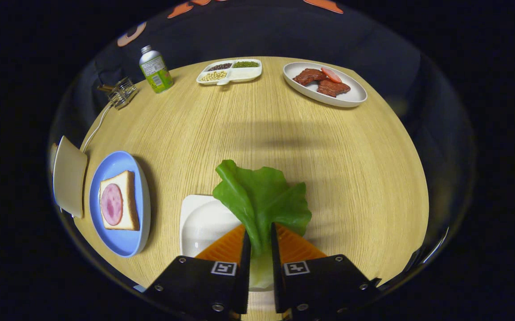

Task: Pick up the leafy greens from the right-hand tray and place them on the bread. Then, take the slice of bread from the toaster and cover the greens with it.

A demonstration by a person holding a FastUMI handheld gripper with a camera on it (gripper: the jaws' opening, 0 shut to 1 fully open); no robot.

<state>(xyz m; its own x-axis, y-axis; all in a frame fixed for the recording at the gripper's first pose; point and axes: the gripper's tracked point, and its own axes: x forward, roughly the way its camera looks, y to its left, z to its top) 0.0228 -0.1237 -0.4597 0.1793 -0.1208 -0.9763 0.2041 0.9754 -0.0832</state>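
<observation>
My gripper [260, 236] is shut on the pale stem of a green lettuce leaf [262, 196], which fans out ahead of the fingers and hangs over a small white square tray [197, 223]. To the left, a blue plate [121, 240] holds a bread slice [126, 203] with a round pink ham slice [112, 203] on top. Left of that plate stands a cream toaster [69, 176], seen side-on; whatever is in its slot is hidden.
At the table's far side sit a white oval plate [351, 96] with brown meat pieces and a red slice, a divided white dish [233, 76] of beans and seeds, a green-labelled bottle [155, 69], and a small clear holder [123, 92]. A white cord runs from the toaster.
</observation>
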